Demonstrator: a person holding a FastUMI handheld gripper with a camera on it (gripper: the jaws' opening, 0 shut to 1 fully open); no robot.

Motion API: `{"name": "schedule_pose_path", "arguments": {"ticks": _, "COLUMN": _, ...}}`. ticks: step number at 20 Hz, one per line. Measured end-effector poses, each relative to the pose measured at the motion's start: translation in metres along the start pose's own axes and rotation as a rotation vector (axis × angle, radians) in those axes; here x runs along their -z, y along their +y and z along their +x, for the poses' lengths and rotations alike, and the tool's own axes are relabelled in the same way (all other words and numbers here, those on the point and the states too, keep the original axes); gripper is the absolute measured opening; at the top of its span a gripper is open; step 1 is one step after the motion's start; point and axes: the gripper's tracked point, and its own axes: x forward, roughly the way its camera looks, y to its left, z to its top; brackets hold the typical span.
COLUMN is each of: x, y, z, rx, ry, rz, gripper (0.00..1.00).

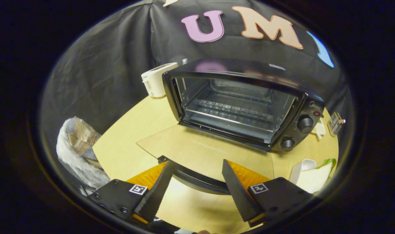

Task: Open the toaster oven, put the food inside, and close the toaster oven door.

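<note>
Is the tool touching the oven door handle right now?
Cannot tell. In the gripper view the tool is open, its fingers straddling the door handle of the lowered toaster oven door. The fingers overlap the handle, so neither gap nor contact shows plainly.

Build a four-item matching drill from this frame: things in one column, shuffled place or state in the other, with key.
Things:
1. oven door
2. white toaster
3. sandwich
4. claw

Place or state:
A. on the table by the toaster oven's back left corner
B. folded down flat on the table
C. open, fingers either side of the door handle
D. on the table just right of the right finger

Pairs: 1-B, 2-A, 3-D, 4-C
</note>
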Motion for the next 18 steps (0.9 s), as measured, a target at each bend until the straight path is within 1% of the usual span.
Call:
{"name": "schedule_pose_path", "arguments": {"ticks": 2, "x": 0.013, "y": -0.002, "z": 0.005, "rx": 0.005, "ry": 0.029, "rz": -0.019, "gripper": 0.98}}
{"name": "schedule_pose_path", "arguments": {"ticks": 7, "x": 0.046, "y": -0.012, "z": 0.015, "rx": 0.021, "ry": 0.112, "rz": -0.019, "gripper": 0.98}}
{"name": "schedule_pose_path", "arguments": {"ticks": 9, "x": 0.046, "y": -0.017, "z": 0.015, "rx": 0.025, "ry": 0.091, "rz": -0.027, "gripper": 0.98}}
{"name": "schedule_pose_path", "arguments": {"ticks": 12, "x": 0.05, "y": -0.02, "z": 0.01, "rx": 0.023, "ry": 0.098, "rz": -0.047, "gripper": 0.97}}
{"name": "schedule_pose_path", "arguments": {"ticks": 15, "x": 0.048, "y": -0.024, "z": -0.001, "rx": 0.007, "ry": 0.101, "rz": -0.016, "gripper": 0.97}}
{"name": "schedule_pose_path", "arguments": {"ticks": 18, "x": 0.029, "y": -0.039, "z": -0.019, "rx": 0.009, "ry": 0.037, "rz": 0.021, "gripper": 0.97}}
